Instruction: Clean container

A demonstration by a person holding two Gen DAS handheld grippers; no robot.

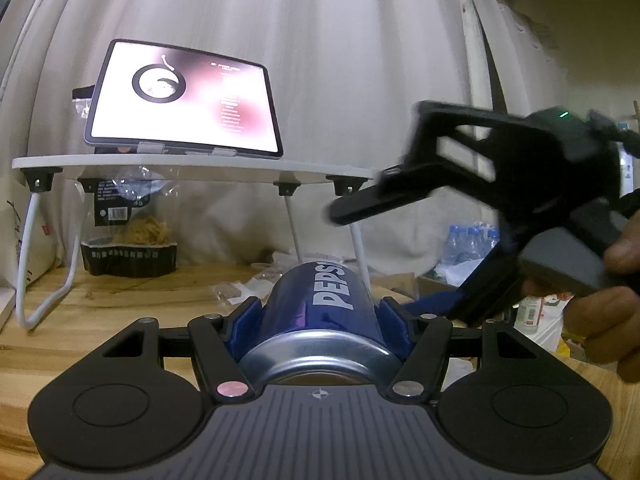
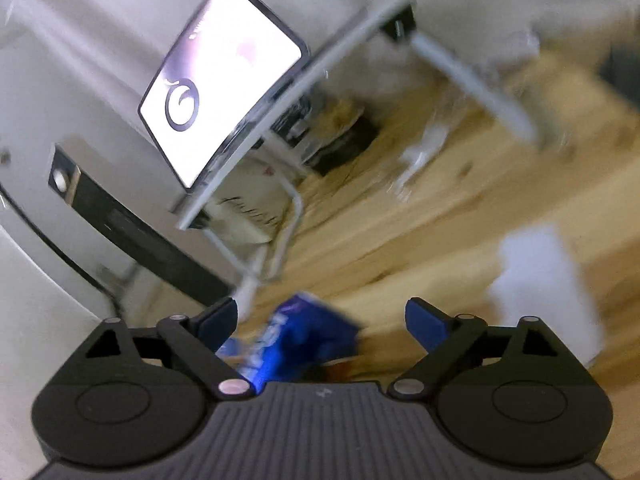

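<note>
The Pepsi can point(image 1: 324, 308) is clamped between the blue pads of the left gripper point(image 1: 320, 316), long axis pointing away along the fingers, while the empty, wide-spread right gripper point(image 2: 320, 320) is seen above and right of it.

Can point(image 1: 320, 300): glossy blue metal, bare shiny rim. Left gripper point(image 1: 320, 316): matt black plastic, blue pads. Table point(image 1: 120, 312): pale grained wood. Curtain point(image 1: 320, 40): matt cloth.

Black tool point(image 1: 320, 312) frames, blue pads point(image 2: 426, 326), silver screws, ribbed grey base.
</note>
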